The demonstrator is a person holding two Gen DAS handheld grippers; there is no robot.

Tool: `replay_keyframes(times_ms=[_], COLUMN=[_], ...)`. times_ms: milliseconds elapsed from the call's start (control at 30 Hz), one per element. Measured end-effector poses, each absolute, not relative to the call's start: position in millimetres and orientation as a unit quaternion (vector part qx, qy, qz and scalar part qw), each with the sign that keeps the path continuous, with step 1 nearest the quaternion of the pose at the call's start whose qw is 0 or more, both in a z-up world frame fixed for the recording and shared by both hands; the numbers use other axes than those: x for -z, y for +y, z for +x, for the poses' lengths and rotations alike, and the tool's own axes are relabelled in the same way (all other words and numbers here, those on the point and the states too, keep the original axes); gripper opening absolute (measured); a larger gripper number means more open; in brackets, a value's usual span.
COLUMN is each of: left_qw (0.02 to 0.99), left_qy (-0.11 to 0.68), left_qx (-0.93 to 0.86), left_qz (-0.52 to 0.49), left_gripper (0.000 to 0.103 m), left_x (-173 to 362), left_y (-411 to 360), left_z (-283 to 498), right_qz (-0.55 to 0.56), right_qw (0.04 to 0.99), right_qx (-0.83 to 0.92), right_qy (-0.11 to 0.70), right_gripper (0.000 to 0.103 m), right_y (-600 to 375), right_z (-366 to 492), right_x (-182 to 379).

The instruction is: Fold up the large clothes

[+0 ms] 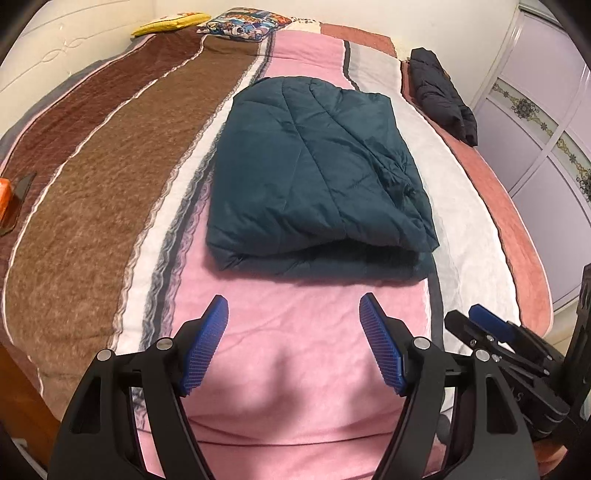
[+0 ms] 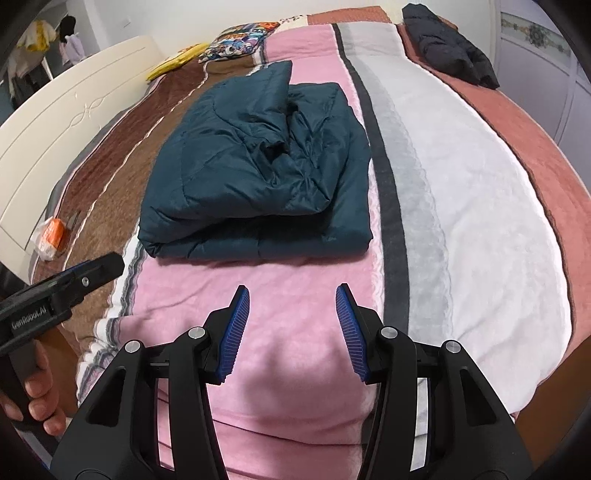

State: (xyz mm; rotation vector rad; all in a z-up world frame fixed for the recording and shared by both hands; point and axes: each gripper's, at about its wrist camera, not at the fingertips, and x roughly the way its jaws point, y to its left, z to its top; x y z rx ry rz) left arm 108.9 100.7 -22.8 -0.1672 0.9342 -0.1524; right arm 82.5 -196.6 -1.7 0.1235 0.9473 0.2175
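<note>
folded teal padded jacket (image 1: 314,177) lying on the pink stripe of the striped blanket (image 1: 295,332) on the bed, just beyond both grippers. left gripper (image 1: 293,343) hovering over the pink stripe, jaws wide, nothing between. right gripper (image 2: 291,328) beside it, jaws moderately apart, empty too. black jacket (image 1: 441,96) bundled at the far right edge, well apart.

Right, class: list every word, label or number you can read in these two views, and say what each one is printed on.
"GemRobot.AI": white letters on the black body of the left tongs, seen in the right wrist view; the first letters are soft.
Cartoon pillow: busy print, any lettering too blurred to read.
Orange packet: any print too small to read.
Nothing else carries text.
</note>
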Motion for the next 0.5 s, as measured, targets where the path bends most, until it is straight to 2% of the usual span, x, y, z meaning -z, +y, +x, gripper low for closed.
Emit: replay_keyframes(times_ms=[500], left_qw=[0.891], left_qy=[0.446], left_qx=[0.048], left_qz=[-0.074], left_gripper=[0.071], left_x=[26.5], left_y=[103.0], left_z=[84.1], right_qz=[0.06], right_qw=[0.877], right_qx=[-0.095], right_qy=[0.467], right_gripper=[0.049], right_y=[-190.0], right_z=[67.1], right_x=[7.1])
